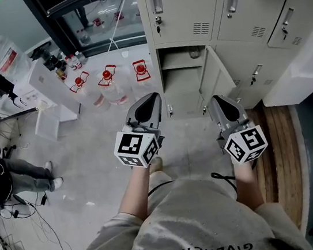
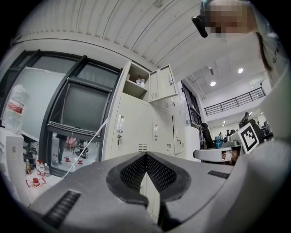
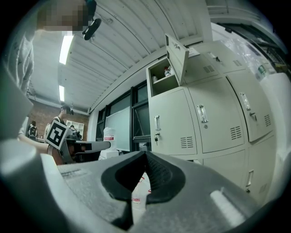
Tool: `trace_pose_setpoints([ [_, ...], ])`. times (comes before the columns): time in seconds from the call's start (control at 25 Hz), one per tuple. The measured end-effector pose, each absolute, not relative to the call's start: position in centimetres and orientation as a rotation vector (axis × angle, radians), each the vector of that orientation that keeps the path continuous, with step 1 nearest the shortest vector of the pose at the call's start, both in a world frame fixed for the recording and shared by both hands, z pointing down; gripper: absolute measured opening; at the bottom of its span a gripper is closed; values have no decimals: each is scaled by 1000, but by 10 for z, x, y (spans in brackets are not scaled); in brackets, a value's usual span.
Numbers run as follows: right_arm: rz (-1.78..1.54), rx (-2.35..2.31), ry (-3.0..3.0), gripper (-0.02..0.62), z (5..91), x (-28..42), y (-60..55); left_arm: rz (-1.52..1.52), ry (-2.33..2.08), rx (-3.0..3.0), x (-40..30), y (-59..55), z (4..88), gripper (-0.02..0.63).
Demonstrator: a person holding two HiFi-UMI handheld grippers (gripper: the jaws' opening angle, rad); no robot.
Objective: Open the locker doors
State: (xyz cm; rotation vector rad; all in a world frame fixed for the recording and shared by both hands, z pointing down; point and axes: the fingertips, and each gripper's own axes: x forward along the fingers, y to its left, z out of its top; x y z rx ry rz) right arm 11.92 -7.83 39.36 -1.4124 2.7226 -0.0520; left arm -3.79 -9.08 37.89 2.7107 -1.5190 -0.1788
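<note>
Concrete floor (image 1: 92, 160) runs to beige lockers (image 1: 185, 6), one door (image 1: 212, 78) open.

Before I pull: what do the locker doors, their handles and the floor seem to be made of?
Locker doors: likely painted sheet metal, matte light grey, with punched vent slots. Handles: apparently bright metal, shiny against the paint. Floor: looks like bare concrete, grey and mottled; wood-look planks run beside the lockers.

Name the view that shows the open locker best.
The head view: the open locker sits large near the middle, its interior and its door, swung aside, both plain. Each gripper view shows it only small and high in the frame, door open, with small items inside.
</note>
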Motion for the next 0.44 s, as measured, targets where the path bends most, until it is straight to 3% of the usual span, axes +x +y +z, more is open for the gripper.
trace_pose_setpoints([
  [0.44, -97, -1417, 2730, 2, 404, 126, -90, -166, -1510, 2702, -30, -105, 383, -2],
])
